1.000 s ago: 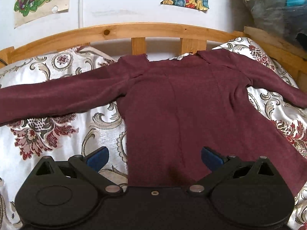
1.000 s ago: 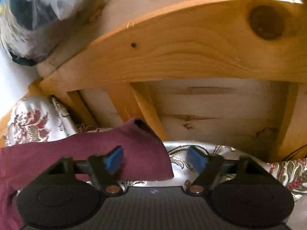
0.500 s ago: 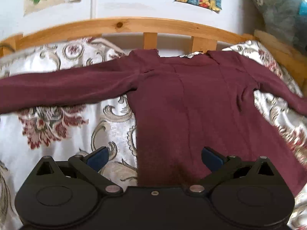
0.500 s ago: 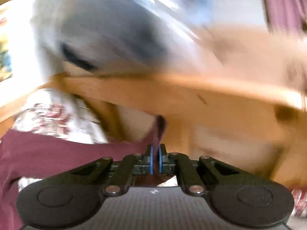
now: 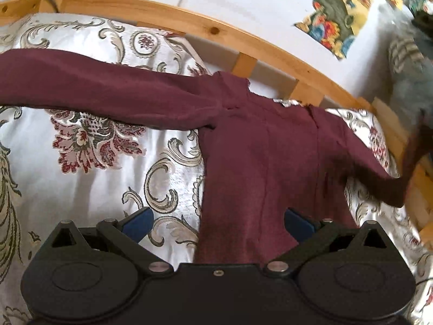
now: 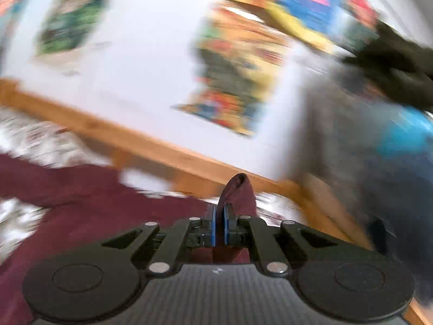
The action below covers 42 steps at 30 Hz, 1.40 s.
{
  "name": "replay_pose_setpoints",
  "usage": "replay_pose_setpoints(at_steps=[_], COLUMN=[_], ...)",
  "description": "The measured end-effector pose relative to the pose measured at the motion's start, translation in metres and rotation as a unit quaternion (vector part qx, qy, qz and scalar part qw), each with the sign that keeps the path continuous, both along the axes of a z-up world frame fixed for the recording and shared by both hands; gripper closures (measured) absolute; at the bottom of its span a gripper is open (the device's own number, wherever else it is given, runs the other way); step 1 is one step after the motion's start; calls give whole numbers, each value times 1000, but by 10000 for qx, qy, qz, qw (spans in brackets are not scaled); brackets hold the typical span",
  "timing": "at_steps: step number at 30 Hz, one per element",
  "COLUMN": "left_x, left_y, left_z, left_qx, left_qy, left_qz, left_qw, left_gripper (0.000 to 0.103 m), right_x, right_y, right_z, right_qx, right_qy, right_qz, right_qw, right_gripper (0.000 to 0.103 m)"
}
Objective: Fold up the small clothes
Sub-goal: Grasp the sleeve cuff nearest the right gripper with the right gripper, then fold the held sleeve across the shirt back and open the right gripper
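Observation:
A maroon long-sleeved shirt (image 5: 259, 162) lies spread on a floral bedspread (image 5: 81, 178), its left sleeve (image 5: 94, 89) stretched out flat to the left. My left gripper (image 5: 217, 222) is open and empty, hovering over the shirt's lower body near its left edge. My right gripper (image 6: 219, 224) is shut on the end of the shirt's right sleeve (image 6: 238, 192) and holds it raised off the bed. In the left wrist view that lifted sleeve (image 5: 400, 187) rises at the far right. The right wrist view is heavily blurred.
A curved wooden bed rail (image 5: 189, 24) runs behind the shirt, also in the right wrist view (image 6: 162, 146). Colourful posters (image 5: 338, 19) hang on the white wall. A grey bundle (image 5: 411, 81) sits at the right, beyond the rail.
My right gripper closed on the right sleeve's end and lifted it, swinging up and to the left. My left gripper stayed open and turned to the left over the shirt.

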State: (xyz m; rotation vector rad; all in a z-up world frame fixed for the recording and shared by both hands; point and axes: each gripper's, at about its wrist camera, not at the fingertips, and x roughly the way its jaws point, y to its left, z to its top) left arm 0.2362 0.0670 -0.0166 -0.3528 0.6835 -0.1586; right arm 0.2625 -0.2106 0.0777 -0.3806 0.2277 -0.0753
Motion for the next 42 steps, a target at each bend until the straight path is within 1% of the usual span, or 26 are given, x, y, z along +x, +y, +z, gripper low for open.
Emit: replay_pose_setpoints(at_steps=[4,7,10,13,15,17,18,20,22,23,25,27,29,31,32,34,36,37,38,39,40,41,42], left_x=[2,3,6,10,13,16,17,21,27,31,37,45,54,67,74,83,87,88,88,89,90,89,89], left_y=[8,14,19,23,24,25,25,23,15,9,-6,-24,-38,-51,-55,-59,-59,-57,-56,-56,-57,-57,-58], left_z=[3,5,4,3,1,-1,-2,-4,-6,-8,-14,-24,-34,-45,-51,-61,-68,-69,-71,-71,-72,-72,-72], left_qx=[-55,-77,-116,-155,-157,-195,-226,-308,-334,-307,-162,85,284,479,528,538,556,541,527,524,544,571,613], left_qy=[-61,-94,-87,-74,-85,-159,-219,-401,-576,-655,-745,-728,-664,-583,-496,-329,-249,-257,-261,-253,-256,-271,-285], left_qz=[130,220,314,389,408,382,368,298,129,3,-249,-491,-687,-743,-694,-637,-652,-666,-675,-683,-700,-714,-733], left_qw=[9999,9997,9994,9991,9990,9990,9988,9983,9977,9974,9968,9961,9950,9944,9950,9960,9960,9960,9960,9960,9957,9954,9950], left_gripper=[1,1,1,1,1,1,1,1,1,1,1,1,1,1,1,1,1,1,1,1,1,1,1], right_x=[14,20,22,15,13,9,4,0,2,6,22,43,70,97,113,139,160,167,173,176,178,178,178], right_y=[65,101,122,138,143,137,130,108,82,69,36,1,-34,-68,-86,-115,-136,-142,-148,-148,-147,-143,-137], right_z=[-27,-54,-81,-106,-116,-120,-120,-116,-111,-108,-103,-99,-96,-95,-95,-97,-100,-102,-100,-98,-93,-86,-80], right_qx=[-468,-756,-905,-1090,-1022,-799,-672,-432,-169,-53,209,526,909,1296,1573,2077,2532,2731,2898,2945,2879,2684,2451], right_qy=[319,601,948,1154,1318,1458,1447,1404,1434,1451,1489,1480,1491,1495,1517,1673,1799,1842,1862,1854,1818,1748,1632], right_qz=[781,1182,1481,1744,1946,2109,2142,2103,1842,1645,1103,551,48,-414,-636,-740,-661,-587,-513,-479,-441,-447,-461], right_qw=[9953,9883,9802,9718,9666,9633,9637,9666,9722,9756,9824,9860,9846,9794,9737,9609,9482,9424,9374,9363,9392,9463,9546], right_gripper=[96,96,96,95,83,34,28,22,17,17,18,22,32,38,38,38,40,52,73,83,90,94,94])
